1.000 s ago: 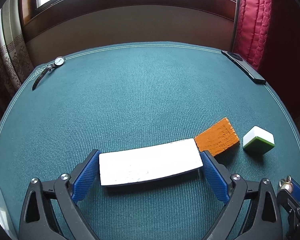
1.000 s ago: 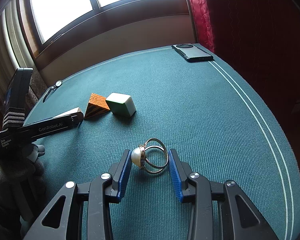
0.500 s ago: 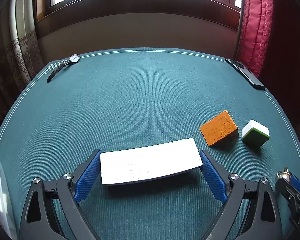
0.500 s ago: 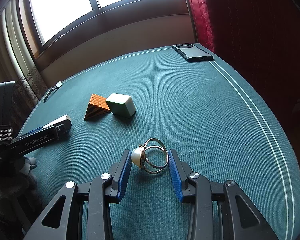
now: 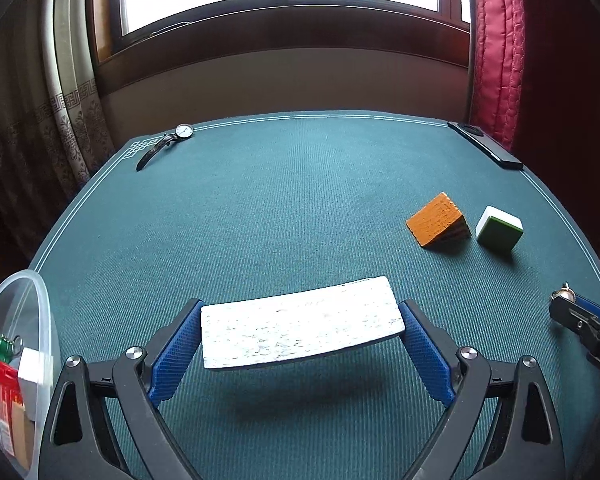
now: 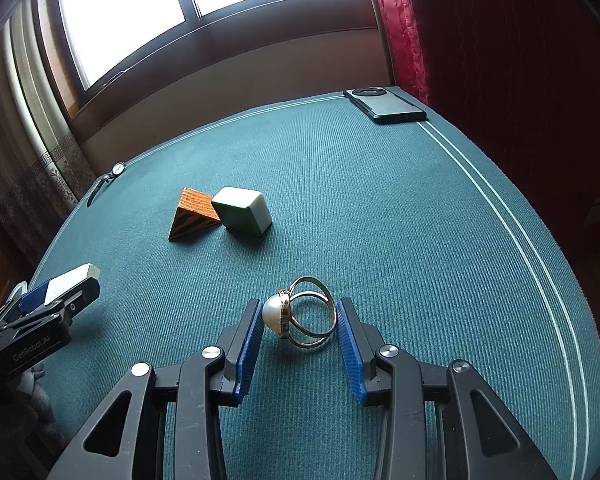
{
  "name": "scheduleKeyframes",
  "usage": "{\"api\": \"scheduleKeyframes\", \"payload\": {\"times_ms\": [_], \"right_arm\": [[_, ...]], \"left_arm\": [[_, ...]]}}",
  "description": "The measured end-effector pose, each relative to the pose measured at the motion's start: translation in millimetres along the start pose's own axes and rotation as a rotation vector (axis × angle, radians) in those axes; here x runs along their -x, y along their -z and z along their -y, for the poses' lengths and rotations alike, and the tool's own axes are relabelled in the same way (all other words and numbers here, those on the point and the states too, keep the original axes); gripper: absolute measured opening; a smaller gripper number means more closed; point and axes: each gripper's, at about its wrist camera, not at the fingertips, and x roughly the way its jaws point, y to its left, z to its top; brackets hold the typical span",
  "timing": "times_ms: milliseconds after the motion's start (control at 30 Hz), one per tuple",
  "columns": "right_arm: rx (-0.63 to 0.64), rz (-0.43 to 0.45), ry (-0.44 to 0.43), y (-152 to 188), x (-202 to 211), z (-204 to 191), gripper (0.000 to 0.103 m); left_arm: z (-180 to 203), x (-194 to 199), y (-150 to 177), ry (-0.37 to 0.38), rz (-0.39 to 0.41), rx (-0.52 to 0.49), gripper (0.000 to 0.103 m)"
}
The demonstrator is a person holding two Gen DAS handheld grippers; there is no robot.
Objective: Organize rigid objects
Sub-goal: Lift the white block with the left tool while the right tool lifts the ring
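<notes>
My left gripper is shut on a flat white block, gripping it by its two ends. The block hangs above the green table and casts a shadow below. In the right wrist view that gripper and its block sit at the far left. A pearl ring sits between the blue pads of my right gripper, pearl against the left pad and band against the right pad, low over the cloth. An orange wedge and a green-and-white cube lie side by side mid-table.
A clear plastic container holding small items stands at the left table edge. A wristwatch lies at the far left corner, a black phone at the far right edge. Red curtain and window wall stand behind.
My left gripper has risen and drawn back to the left with the white block, away from the orange wedge; the clear container has come into view. The right gripper and ring have not moved.
</notes>
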Motion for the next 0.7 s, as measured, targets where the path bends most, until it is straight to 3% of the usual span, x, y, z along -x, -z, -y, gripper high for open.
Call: {"api": "scheduleKeyframes", "payload": {"times_ms": [700], "right_arm": [[0.014, -0.005, 0.022, -0.9, -0.9, -4.7, 0.040]], "left_arm": [[-37.0, 49.3, 27.5, -0.036, 0.062, 0.021, 0.095]]}}
